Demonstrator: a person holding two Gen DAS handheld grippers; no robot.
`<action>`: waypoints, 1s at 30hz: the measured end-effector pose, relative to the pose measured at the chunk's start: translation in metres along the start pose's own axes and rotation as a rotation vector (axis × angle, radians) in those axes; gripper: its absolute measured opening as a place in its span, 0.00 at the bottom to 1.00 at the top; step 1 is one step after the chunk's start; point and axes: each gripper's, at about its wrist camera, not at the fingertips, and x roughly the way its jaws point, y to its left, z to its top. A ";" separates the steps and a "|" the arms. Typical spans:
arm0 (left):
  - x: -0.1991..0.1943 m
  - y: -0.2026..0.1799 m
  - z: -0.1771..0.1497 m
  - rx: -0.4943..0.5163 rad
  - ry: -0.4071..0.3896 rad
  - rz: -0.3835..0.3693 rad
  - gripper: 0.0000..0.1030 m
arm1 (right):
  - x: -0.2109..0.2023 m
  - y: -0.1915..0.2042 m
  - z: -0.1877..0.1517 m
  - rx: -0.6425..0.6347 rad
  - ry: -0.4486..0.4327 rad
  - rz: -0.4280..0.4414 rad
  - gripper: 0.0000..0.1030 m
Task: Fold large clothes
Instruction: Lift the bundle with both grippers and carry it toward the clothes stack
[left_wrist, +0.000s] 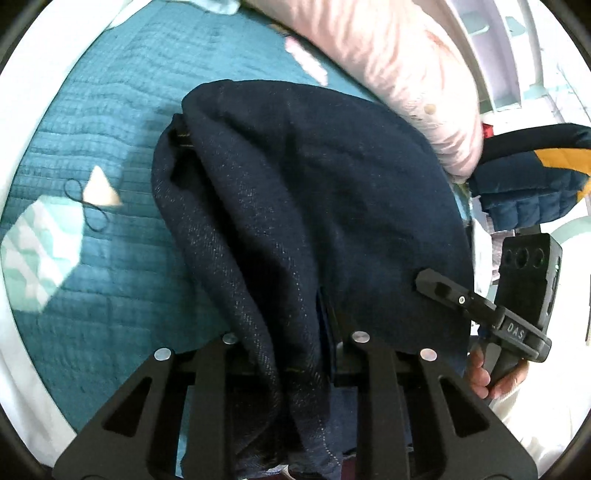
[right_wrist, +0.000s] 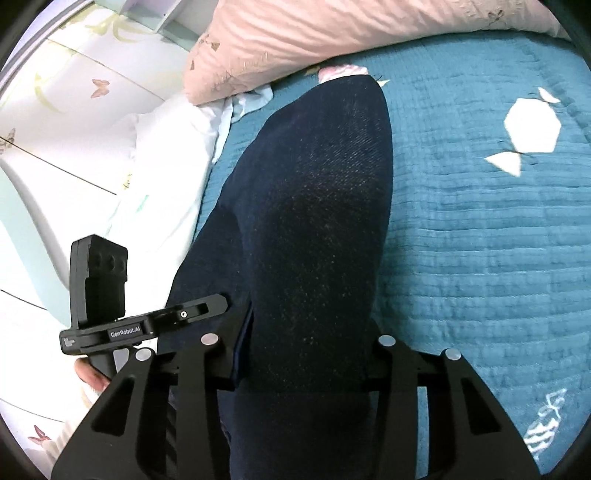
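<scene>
While both hands hold it up over the teal bed (left_wrist: 92, 122), one dark denim garment (left_wrist: 314, 192) runs lengthwise away from them. Left gripper (left_wrist: 291, 354) pinches its bunched near edge; right gripper (right_wrist: 299, 354), jaws wider, grips a thicker fold alongside. Neither hand is nearer. One pink pillow (right_wrist: 332, 33) lies beyond.

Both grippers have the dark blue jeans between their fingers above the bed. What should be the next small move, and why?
Probably carry the held edge forward and lower it onto the far part of the dark navy denim garment. The left gripper and the right gripper each pinch the cloth, which drapes bunched over the teal quilted bedspread, its far end close to the pink pillow. So the fold looks unfinished.
</scene>
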 end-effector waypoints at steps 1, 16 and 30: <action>-0.002 -0.006 -0.003 0.002 -0.007 -0.009 0.21 | -0.005 -0.001 0.001 0.001 -0.005 0.003 0.39; 0.010 -0.139 -0.032 0.130 -0.045 0.003 0.22 | -0.119 -0.031 -0.025 0.001 -0.123 0.022 0.39; 0.092 -0.323 -0.050 0.296 -0.009 -0.089 0.22 | -0.272 -0.137 -0.066 0.059 -0.288 -0.035 0.38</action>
